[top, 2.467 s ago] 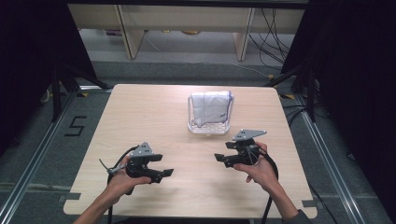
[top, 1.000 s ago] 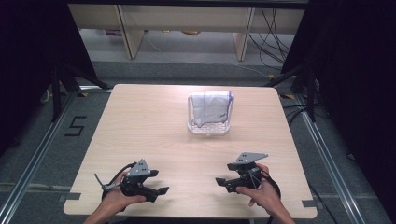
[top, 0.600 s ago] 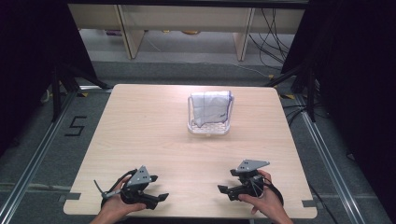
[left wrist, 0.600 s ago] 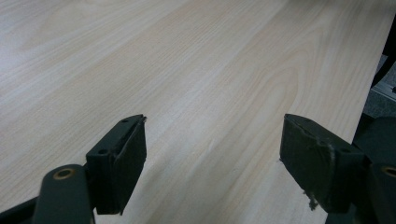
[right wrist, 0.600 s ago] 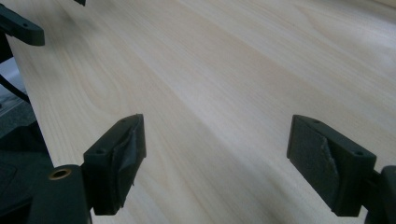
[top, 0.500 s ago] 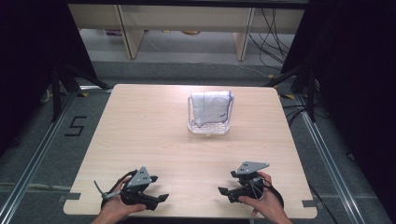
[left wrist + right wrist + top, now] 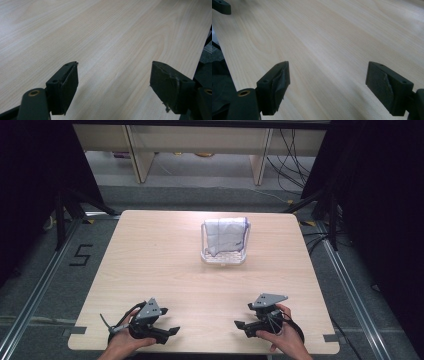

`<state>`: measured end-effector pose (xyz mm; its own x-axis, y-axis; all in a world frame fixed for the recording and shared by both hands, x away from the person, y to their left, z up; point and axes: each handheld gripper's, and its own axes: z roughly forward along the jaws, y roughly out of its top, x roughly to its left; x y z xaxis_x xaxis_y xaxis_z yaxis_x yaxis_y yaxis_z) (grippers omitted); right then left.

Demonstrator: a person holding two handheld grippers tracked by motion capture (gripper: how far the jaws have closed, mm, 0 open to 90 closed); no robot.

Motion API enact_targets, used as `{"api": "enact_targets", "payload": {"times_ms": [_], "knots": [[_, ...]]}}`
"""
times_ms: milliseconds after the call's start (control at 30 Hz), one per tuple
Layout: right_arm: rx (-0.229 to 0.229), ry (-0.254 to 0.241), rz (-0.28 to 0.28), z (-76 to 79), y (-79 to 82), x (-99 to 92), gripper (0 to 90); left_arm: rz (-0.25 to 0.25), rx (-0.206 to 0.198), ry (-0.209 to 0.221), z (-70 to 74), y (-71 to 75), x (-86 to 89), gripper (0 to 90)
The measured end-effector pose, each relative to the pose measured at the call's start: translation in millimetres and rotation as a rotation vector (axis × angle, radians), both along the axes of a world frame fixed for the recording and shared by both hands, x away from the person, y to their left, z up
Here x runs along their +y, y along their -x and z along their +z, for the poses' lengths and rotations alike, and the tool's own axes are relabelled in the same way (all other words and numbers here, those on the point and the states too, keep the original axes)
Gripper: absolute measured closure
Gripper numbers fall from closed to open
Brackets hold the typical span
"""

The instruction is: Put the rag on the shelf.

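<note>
The jaws of the left gripper [image 7: 113, 85] are spread wide with nothing between them but bare table [image 7: 105, 37]; those of the right gripper [image 7: 327, 86] are spread just as wide over bare wood. Each gripper is held in a hand at the near edge of the table — left hand [image 7: 122, 346], right hand [image 7: 286, 340] — well apart. A white basket [image 7: 224, 257] with a folded cloth [image 7: 226, 236] in it is seen near the middle of the table, well beyond both grippers

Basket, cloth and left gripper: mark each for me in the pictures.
basket [image 7: 224, 259], high view, front rim of the white basket.
cloth [image 7: 227, 234], high view, middle of the folded cloth standing in the basket.
left gripper [image 7: 113, 85], left gripper view, gap midway between its open jaws.
</note>
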<state>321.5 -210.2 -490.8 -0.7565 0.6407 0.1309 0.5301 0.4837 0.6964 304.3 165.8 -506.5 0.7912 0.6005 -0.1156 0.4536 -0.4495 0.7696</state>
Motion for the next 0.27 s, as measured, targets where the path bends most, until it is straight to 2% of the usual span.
{"api": "enact_targets", "payload": {"times_ms": [100,133,267], "knots": [[0.029,-0.004,-0.017,-0.2,2.1,1.4,20.5,0.006,0.007,0.014,-0.7,0.7,-1.3,22.8],[0.004,0.002,0.002,-0.9,-0.1,0.5,20.5,-0.005,0.001,-0.016,-0.2,-0.5,0.6,22.8],[0.005,0.004,0.003,-1.5,-0.1,1.1,20.7,-0.007,0.006,-0.017,-1.0,-1.3,1.5,22.8]]}}
